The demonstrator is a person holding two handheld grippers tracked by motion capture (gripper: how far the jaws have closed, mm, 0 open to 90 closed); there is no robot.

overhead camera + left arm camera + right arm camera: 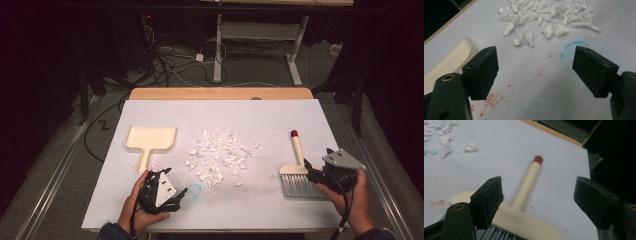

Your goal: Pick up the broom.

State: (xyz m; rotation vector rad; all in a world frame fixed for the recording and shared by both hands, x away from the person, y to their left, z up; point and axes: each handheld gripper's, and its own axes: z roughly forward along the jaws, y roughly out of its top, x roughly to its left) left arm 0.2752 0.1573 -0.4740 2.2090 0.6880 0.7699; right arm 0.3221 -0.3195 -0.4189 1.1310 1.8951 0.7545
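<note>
High view: a white sheet covers a wooden table whose pale edge shows at the far side; beyond it the room is dark, with tangled cables on a grey floor and the white legs of another table. The sheet is matte and faintly stained with red specks and a blue smudge. A heap of jagged white scraps lies at the middle. To its left rests a cream dustpan — flat, squarish, smooth plastic, handle toward the person. On the right lies a brush with a rounded cream handle, red tip and grey bristles. The left gripper hovers near the dustpan's handle, jaws released and empty. The right gripper sits over the brush head — its jaws are spread, grasping nothing.
</note>
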